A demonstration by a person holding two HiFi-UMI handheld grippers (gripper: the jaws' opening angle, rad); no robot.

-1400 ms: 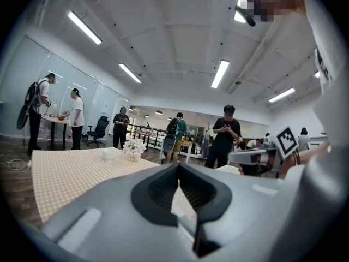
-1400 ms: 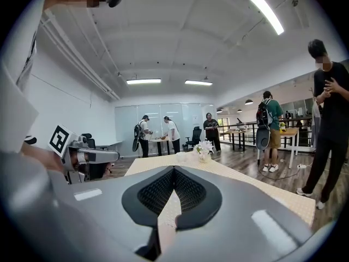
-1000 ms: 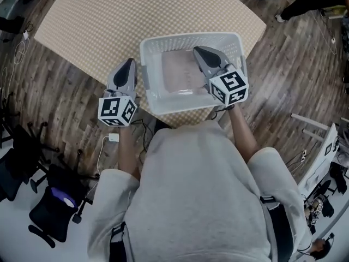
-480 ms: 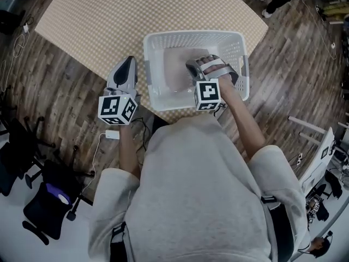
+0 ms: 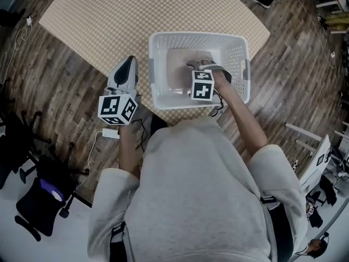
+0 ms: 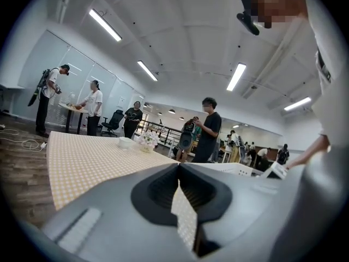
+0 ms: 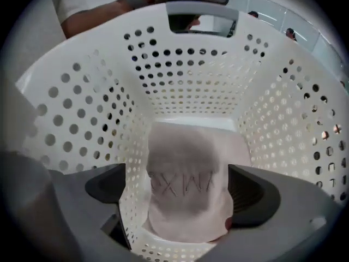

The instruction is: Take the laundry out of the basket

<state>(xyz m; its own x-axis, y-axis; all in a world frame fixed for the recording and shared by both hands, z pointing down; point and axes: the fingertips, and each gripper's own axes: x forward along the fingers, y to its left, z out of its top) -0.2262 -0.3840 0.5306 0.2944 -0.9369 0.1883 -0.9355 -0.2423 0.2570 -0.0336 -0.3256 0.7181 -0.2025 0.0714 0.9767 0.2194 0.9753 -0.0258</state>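
**Wood-floor workroom – right tongs open over the garment in the basket**

Dark wood planks surround a beige checked surface, and a white perforated laundry basket stands at its near edge, straight in front of the person. One piece of laundry lies flat on the basket's bottom: a pale, folded garment with faint stitched lettering. No other item shows inside.

The right gripper reaches down inside the basket. Its own view shows the jaws wide apart, one on each side of the laundry, with the holed basket wall rising beyond. Nothing is clamped, and it is not clear whether the jaw tips touch the cloth.

The left gripper hangs outside the basket, just beside its left wall, above the edge of the checked surface. Its jaws meet at the tips with nothing between them. People stand at tables far behind the basket.

The step in hand looks like the reach for the grasp – the laundry is not yet taken. The next move probably calls for lowering the right jaws until they bracket a fold, closing on enough cloth to hold, then lifting clear of the basket rim. A flat folded garment offers little to pinch, so the jaws may need to press into it to gather a ridge.
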